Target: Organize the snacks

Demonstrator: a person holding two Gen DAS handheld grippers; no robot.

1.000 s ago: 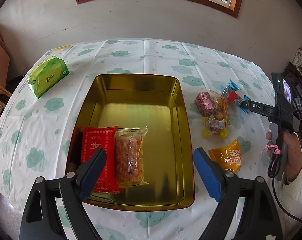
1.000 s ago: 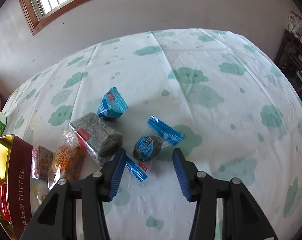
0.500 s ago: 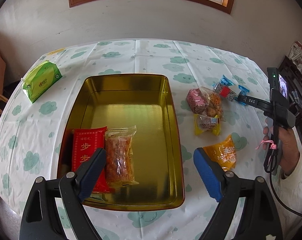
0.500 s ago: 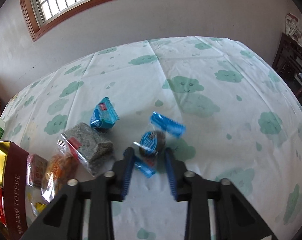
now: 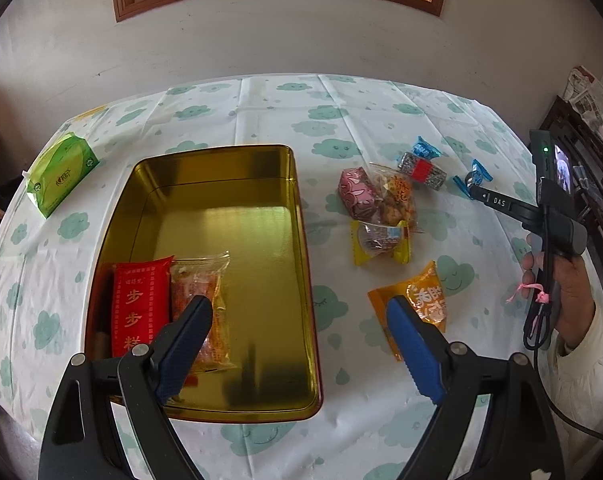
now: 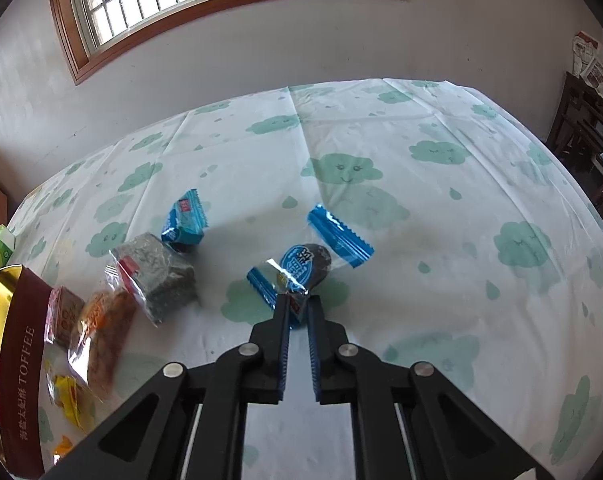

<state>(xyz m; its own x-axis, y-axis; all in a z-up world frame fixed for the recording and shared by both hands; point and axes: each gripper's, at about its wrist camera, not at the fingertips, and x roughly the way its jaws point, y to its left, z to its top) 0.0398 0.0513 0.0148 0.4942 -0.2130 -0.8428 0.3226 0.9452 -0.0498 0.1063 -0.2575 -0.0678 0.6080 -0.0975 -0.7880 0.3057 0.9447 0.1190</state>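
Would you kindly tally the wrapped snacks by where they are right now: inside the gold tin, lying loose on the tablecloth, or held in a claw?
Inside the gold tin: 2
Loose on the tablecloth: 6
Held in the right claw, a round blue-wrapped candy: 1
Held in the left claw: 0
Total: 9

A rectangular gold metal tin [image 5: 221, 184] with a dark red outer wall lies open at centre left of the left wrist view. In its lower left corner, flat and side by side, lie a red packet with gold characters [image 5: 140, 306] and a clear packet of orange snack [image 5: 199, 280]. To the right of the tin, on the cloth, lie a pink wrapped cake [image 5: 355, 194], a clear bag of brown fried pieces [image 5: 397, 200], a yellow-edged clear packet [image 5: 379, 240], an orange pouch [image 5: 421, 300], a grey speckled bar with a red label [image 5: 421, 170] and a small blue packet [image 5: 424, 147]. In the right wrist view, a blue-ended clear wrapper around a dark round sweet [image 6: 305, 264] sits at centre, pinched by its near end.
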